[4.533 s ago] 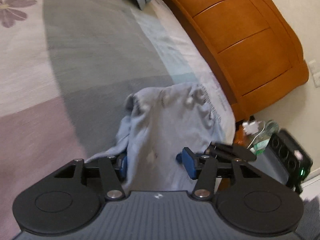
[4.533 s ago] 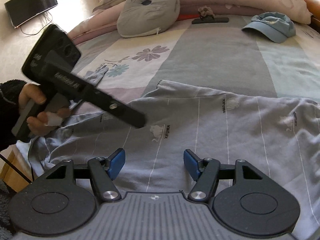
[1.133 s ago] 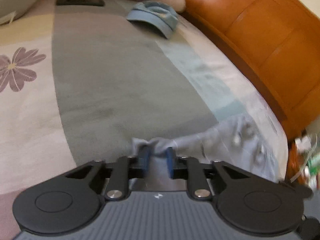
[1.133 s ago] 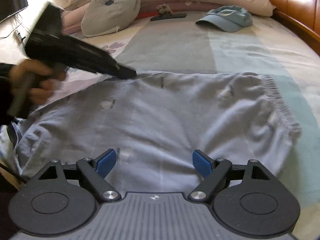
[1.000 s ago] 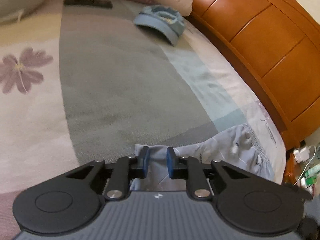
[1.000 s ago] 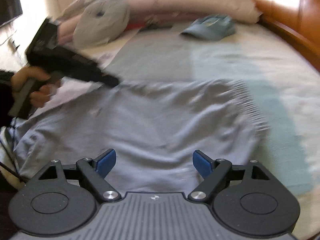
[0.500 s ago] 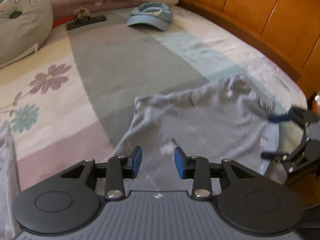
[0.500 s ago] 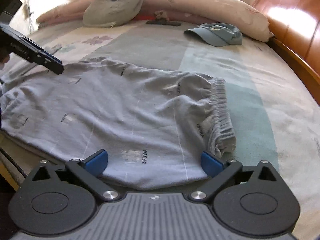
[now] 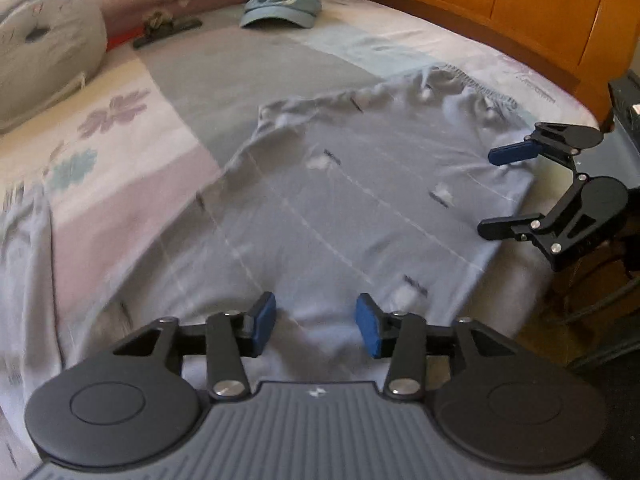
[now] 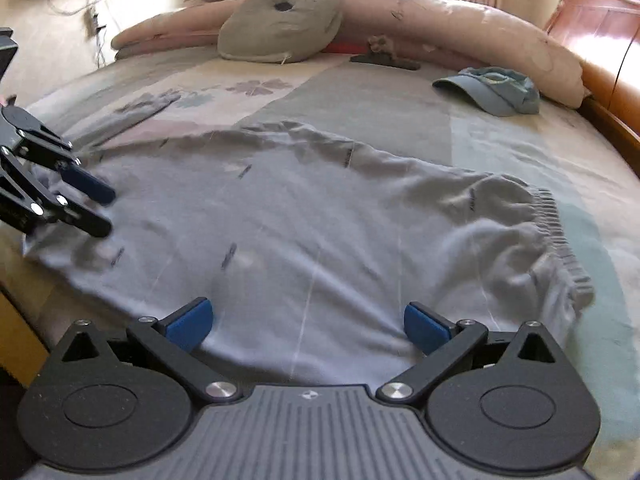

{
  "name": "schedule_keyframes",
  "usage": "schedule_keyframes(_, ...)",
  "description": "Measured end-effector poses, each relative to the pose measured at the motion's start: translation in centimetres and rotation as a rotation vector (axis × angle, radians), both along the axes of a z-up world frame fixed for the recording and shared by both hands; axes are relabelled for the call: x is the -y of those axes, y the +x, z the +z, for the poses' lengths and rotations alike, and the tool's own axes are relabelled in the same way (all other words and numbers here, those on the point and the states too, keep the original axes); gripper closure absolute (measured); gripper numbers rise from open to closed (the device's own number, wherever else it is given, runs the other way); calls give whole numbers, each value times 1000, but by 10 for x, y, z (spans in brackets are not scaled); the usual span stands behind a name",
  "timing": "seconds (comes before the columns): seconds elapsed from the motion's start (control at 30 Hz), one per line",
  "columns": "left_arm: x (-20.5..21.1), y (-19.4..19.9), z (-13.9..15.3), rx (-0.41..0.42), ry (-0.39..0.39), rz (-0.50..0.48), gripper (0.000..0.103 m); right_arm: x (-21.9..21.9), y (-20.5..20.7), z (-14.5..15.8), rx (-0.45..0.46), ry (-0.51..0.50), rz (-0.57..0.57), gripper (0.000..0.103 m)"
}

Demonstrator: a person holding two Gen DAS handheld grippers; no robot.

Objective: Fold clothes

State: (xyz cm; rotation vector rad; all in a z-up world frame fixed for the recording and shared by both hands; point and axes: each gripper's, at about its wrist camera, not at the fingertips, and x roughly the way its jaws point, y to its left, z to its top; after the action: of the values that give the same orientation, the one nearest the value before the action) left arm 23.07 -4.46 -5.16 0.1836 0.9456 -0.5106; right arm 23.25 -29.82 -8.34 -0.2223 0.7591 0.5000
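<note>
A light blue-grey garment point(image 9: 360, 200) with an elastic waistband point(image 10: 560, 240) lies spread flat on the bed. In the left wrist view my left gripper point(image 9: 316, 324) hovers over the garment's near part. Its jaws are opening, and cloth lies below them but is not pinched. The right wrist view shows this gripper point(image 10: 102, 210) over the garment's left end. My right gripper point(image 10: 307, 326) stands wide open above the garment's near edge point(image 10: 320, 220) and holds nothing. From the left wrist it appears at the far right point(image 9: 502, 192), at the cloth's edge beside the mattress side.
A blue cap point(image 10: 492, 90) lies farther up the patterned bedspread point(image 9: 240, 60). Behind it are a grey round cushion point(image 10: 280, 24), a long pink pillow point(image 10: 460, 28) and a dark clip-like thing point(image 10: 384, 60). The wooden bed frame point(image 9: 500, 8) runs along the right. More grey cloth point(image 9: 24, 260) lies at the left.
My left gripper let go of the garment's far edge, opened and drew back toward the near side. The garment now lies flat. My right gripper opened wider and sank toward the near edge.
</note>
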Motion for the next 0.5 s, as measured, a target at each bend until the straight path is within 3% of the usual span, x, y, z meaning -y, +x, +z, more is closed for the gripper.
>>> schedule_keyframes(0.1, -3, -1, 11, 36, -21, -36, 58, -11, -1, 12, -17, -68, -20, 0)
schedule_keyframes(0.23, -6, 5, 14, 63, -51, -58, 53, -42, -3, 29, 85, -80, 12, 0)
schedule_keyframes(0.37, -22, -3, -4, -25, -105, 2, 51, -64, 3, 11, 17, -107, 0, 0)
schedule_keyframes(0.5, -41, -10, -3, -62, -194, 77, 44, -46, 6, 2, -57, 25, -64, 0)
